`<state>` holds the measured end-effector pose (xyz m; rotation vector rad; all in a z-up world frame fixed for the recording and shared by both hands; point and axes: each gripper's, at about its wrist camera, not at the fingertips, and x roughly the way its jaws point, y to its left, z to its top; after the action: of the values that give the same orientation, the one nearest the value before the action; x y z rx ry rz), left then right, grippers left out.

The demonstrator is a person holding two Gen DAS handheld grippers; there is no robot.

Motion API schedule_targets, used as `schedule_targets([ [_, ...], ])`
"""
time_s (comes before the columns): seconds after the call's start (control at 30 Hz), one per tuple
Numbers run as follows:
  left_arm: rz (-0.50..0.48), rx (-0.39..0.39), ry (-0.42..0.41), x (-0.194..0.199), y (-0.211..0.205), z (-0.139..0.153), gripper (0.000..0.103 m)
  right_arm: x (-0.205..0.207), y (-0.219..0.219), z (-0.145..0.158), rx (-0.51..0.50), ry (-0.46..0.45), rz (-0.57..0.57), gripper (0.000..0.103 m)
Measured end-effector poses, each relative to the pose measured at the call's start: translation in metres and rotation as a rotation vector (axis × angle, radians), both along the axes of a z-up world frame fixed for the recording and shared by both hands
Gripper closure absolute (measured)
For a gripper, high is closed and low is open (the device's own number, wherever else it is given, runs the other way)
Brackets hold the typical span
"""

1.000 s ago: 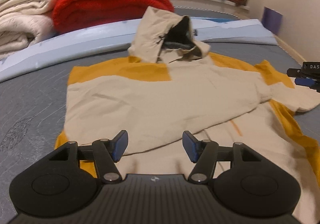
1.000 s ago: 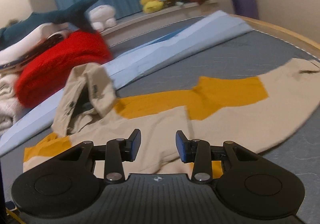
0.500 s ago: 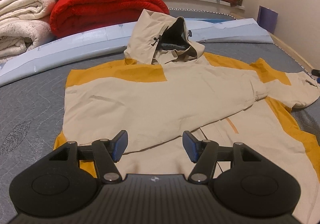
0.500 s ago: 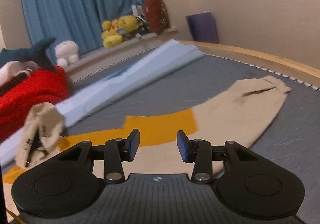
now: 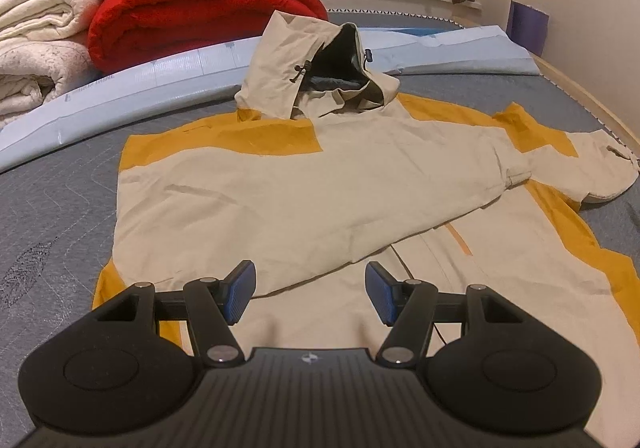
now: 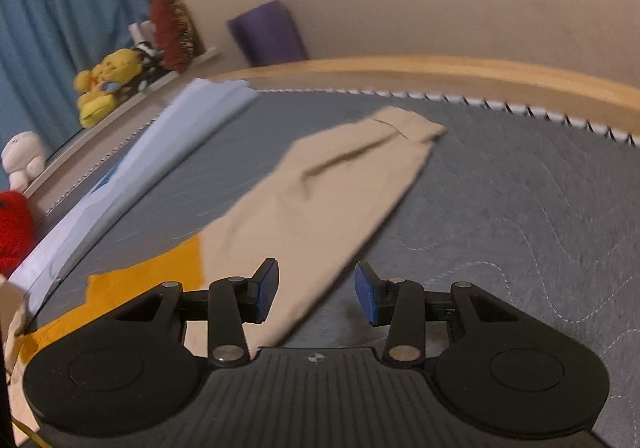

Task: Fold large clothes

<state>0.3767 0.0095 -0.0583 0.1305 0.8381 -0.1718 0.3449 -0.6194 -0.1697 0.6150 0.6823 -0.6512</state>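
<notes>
Jacket (image 5: 304, 200): flat on grey bed (image 5: 52, 216), one sleeve folded across front, hood (image 5: 308, 76) up.
Sleeve (image 6: 332, 188): stretched out twd bed edge.
L gripper (image 5: 306, 296): apart, over hem, empty.
R gripper (image 6: 316, 296): apart, above sleeve, empty.

Jackets I see: one (image 5: 320, 184)
My tongs: two, left (image 5: 311, 291) and right (image 6: 316, 293)
Red blankets: one (image 5: 192, 4)
Light blue pads: one (image 5: 160, 76)
Purple boxes: one (image 6: 268, 34)
</notes>
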Motion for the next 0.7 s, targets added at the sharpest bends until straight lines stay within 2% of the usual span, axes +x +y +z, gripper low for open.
schedule_targets([
  [0.1, 0.0, 0.001, 0.005, 0.001, -0.001, -0.003, 0.037, -0.005, -0.013, -0.02, 0.055, -0.004, -0.045, 0.061],
  [0.17, 0.001, 0.001, 0.008, 0.002, -0.003, -0.004, 0.037, -0.01, -0.02, -0.032, 0.098, -0.025, -0.072, 0.075],
  [0.2, 0.001, 0.0, 0.01, 0.003, -0.004, -0.005, 0.037, -0.012, -0.022, -0.037, 0.116, -0.041, -0.079, 0.077],
  [0.33, -0.005, 0.006, 0.012, 0.003, -0.007, -0.008, 0.037, -0.012, -0.036, -0.052, 0.16, -0.08, -0.107, 0.074],
  [0.5, -0.011, 0.021, 0.022, 0.004, -0.01, -0.015, 0.037, -0.022, -0.056, -0.077, 0.284, -0.161, -0.212, 0.075],
  [0.7, -0.015, 0.038, 0.033, 0.006, -0.012, -0.022, 0.037, -0.006, -0.086, -0.092, 0.313, -0.238, -0.22, 0.075],
])
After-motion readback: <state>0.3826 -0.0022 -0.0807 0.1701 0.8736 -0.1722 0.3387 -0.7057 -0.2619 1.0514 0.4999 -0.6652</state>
